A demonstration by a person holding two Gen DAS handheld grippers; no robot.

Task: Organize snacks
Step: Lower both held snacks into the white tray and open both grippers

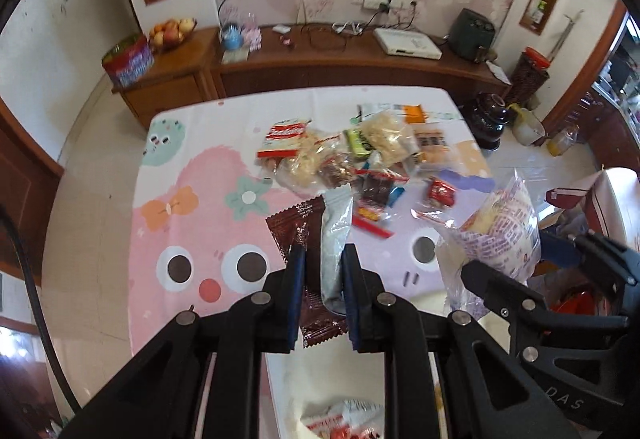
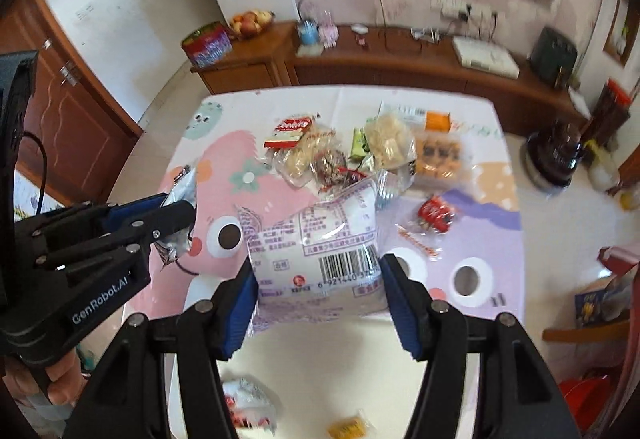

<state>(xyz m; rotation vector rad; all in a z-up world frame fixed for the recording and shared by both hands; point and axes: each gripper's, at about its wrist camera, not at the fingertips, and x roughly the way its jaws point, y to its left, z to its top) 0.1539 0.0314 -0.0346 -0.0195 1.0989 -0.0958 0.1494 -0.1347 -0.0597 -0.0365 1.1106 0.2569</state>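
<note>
The left gripper (image 1: 322, 271) pinches a brown and a silver sachet (image 1: 335, 239); the right gripper (image 2: 318, 291) clamps a barcoded snack bag (image 2: 316, 239), both held above the desk (image 1: 120, 279) for sorting away from the snack pile (image 1: 352, 155).

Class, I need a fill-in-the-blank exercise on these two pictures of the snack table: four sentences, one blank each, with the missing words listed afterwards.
1. The left tongs are shut on a silvery packet and a ____ wrapper.
2. The right tongs grip a large clear bag printed with a ____.
3. The pile of snacks lies on a ____-patterned tablecloth.
4. On the sideboard stands a bowl of ____.

Missing words: brown; barcode; cartoon; fruit
</note>
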